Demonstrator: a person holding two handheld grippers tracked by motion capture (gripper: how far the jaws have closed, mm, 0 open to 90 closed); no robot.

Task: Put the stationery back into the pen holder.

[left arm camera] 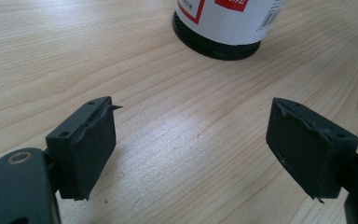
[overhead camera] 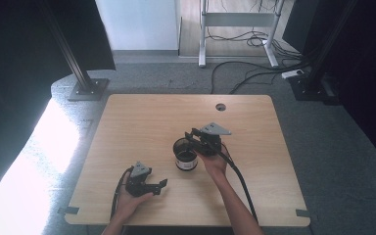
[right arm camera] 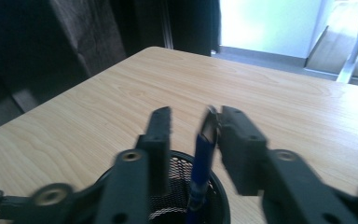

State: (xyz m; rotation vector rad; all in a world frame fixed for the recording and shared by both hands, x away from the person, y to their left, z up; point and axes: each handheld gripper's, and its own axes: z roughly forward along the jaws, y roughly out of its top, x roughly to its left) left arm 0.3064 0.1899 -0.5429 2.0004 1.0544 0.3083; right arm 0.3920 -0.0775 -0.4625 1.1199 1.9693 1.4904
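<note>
1. A blue pen (right arm camera: 200, 163) stands nearly upright in a black mesh cup (overhead camera: 184, 153) near the middle of the wooden surface (overhead camera: 142, 127), its long axis running up and down, its top end poking up out of the cup.
2. In the right gripper view the pen's top sits between the fingers of the right gripper (overhead camera: 194, 135), pressed against one finger (right arm camera: 240, 140) with a clear gap to the other. So the fingers are parted; I'd say they are not clamped on the pen, though the picture is blurred.
3. That is the relation that matters: the pen lies straight below the right fingers, and a lift or a drop would have to run along its upright axis.
4. The right gripper hangs over the cup's right rim, far nearer the pen than the other hand.
5. The left gripper (overhead camera: 160, 185) rests low at the near left, well apart from the cup and pointing toward it; its fingers (left arm camera: 89, 149) are spread wide with nothing between them.
6. The cup wears a white label with red blocks and a barcode; the writing is cut off, too little to read.
7. Beyond the surface: dark stands, a white frame and loose cables (overhead camera: 254, 73) on the floor.
</note>
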